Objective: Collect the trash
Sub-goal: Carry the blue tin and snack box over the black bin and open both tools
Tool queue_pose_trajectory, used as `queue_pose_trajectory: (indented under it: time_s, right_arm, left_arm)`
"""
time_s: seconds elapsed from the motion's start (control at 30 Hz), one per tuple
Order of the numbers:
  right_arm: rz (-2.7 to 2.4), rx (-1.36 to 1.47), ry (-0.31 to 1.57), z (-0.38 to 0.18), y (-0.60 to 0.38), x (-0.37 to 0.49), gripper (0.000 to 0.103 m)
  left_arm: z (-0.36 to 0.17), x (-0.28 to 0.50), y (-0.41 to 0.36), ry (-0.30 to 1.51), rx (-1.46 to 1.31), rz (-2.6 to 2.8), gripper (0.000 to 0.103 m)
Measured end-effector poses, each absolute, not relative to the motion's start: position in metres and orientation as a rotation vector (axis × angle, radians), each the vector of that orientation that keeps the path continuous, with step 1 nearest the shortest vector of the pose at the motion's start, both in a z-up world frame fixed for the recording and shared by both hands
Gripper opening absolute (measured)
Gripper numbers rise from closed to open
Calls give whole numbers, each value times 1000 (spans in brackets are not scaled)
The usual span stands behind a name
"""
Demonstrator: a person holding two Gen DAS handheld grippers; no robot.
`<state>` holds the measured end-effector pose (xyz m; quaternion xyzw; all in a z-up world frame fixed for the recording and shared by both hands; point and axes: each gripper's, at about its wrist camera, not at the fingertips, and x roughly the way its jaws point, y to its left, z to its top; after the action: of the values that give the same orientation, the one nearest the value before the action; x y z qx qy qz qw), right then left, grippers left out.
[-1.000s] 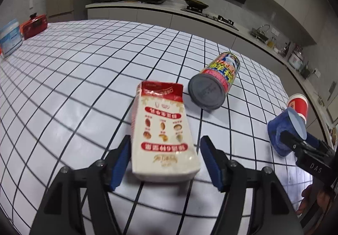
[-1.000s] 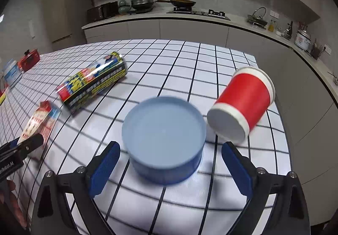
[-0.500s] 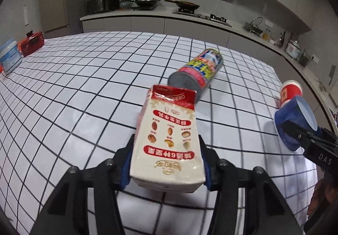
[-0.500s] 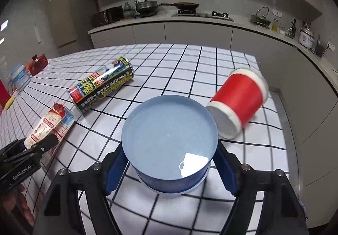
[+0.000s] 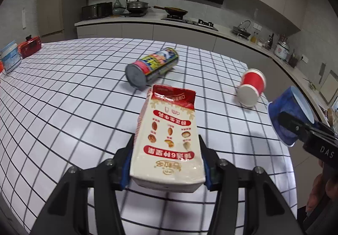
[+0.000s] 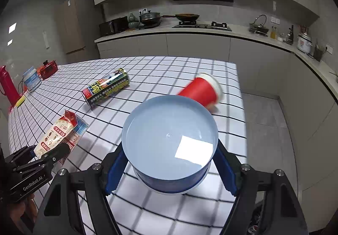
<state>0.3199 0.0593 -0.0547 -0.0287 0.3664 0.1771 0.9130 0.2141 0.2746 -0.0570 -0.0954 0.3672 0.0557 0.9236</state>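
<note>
My left gripper (image 5: 166,157) is shut on a cream and red milk carton (image 5: 169,140), which it holds above the checked table (image 5: 63,97). My right gripper (image 6: 169,169) is shut on a round blue tub (image 6: 169,135), also lifted off the table; the tub's inside looks empty. Each view shows the other hand's load: the carton (image 6: 57,135) at the lower left, the tub (image 5: 283,112) at the right edge. A printed can (image 5: 152,66) lies on its side mid-table. A red paper cup (image 5: 251,89) lies on its side near the table's right edge.
At the table's far left stand a red flask (image 6: 7,85), a white and blue tub (image 6: 31,81) and a small red pot (image 6: 47,69). The table's right edge (image 6: 240,108) drops to grey floor. A kitchen counter (image 6: 211,32) runs behind.
Both grippers closed, the left on the carton and the right on the blue tub, then lifted them off the table and drew back. The red cup has shifted and looks blurred.
</note>
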Motion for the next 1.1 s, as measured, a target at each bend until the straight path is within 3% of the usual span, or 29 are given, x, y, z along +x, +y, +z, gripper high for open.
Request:
queue_pose_trajectory:
  time_s: [0.73,1.1]
  right_arm:
    - [183,-8,760,-48,-144,266,78]
    - [105,-6,821,-77,-232,245,78]
  left_arm:
    - [-45,196,86,745,-122,-106,53]
    - [-62,182,-12,786,-81,-226,53]
